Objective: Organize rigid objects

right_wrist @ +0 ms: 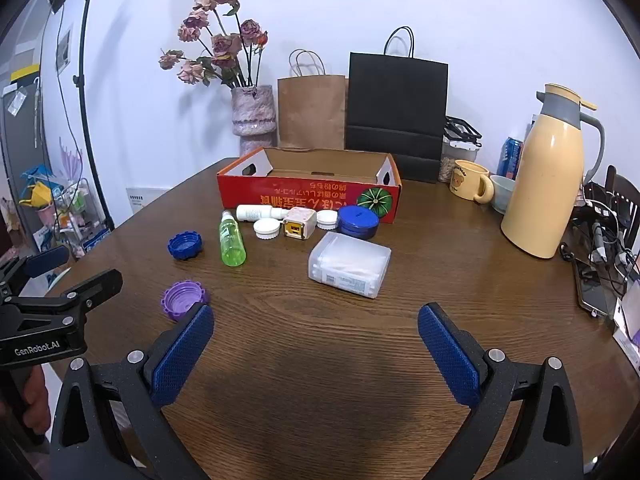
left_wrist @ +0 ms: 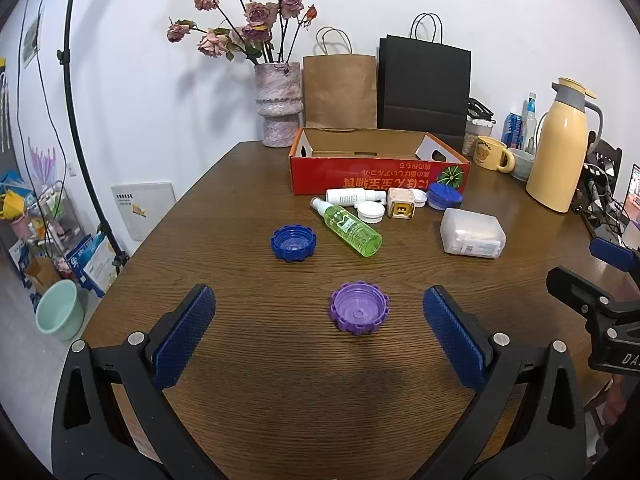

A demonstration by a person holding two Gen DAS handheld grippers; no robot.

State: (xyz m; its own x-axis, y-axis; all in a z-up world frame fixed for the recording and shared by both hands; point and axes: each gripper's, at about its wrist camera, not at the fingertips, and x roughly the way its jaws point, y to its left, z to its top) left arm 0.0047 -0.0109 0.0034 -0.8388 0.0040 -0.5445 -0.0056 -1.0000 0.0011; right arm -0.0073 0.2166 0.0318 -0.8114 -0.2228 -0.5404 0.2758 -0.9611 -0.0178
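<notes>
An open red cardboard box stands on the brown table. In front of it lie a white bottle, a green spray bottle, white lids, a beige cube, a blue round tin and a clear plastic box. A blue cap and a purple cap lie nearer. My left gripper is open, just short of the purple cap. My right gripper is open and empty, short of the clear box.
A vase of dried roses, a brown paper bag and a black bag stand behind the box. A yellow mug, a cream thermos and cables fill the right side. A light stand is left.
</notes>
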